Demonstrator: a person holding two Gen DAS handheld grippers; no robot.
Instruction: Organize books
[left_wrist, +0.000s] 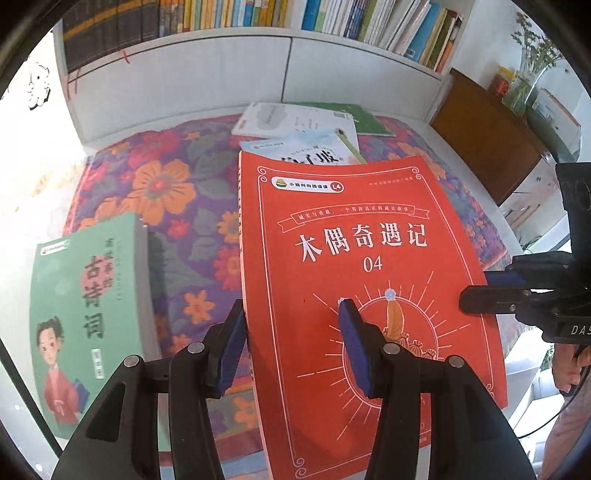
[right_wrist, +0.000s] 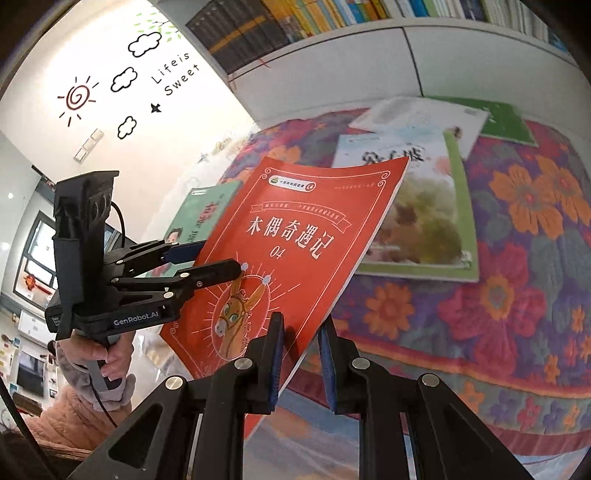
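White bookshelf (left_wrist: 288, 70) ahead of the fingers, its upper shelf packed with upright spines. Floral cloth (left_wrist: 166, 184) covers the surface below the fingers. Brown wooden cabinet (left_wrist: 487, 147) ahead and right, glass vase (left_wrist: 528, 81) on top. Left wall (right_wrist: 122, 92) carries sun-and-cloud decals; window (right_wrist: 37, 258) lower left, daylight.

Red book (left_wrist: 354, 258) clamped at both edges — left gripper (left_wrist: 291, 343), right gripper (left_wrist: 480, 291) — above floral cloth (left_wrist: 166, 184).

Matt paper book (left_wrist: 369, 258) (quilted cloth (left_wrist: 166, 184))
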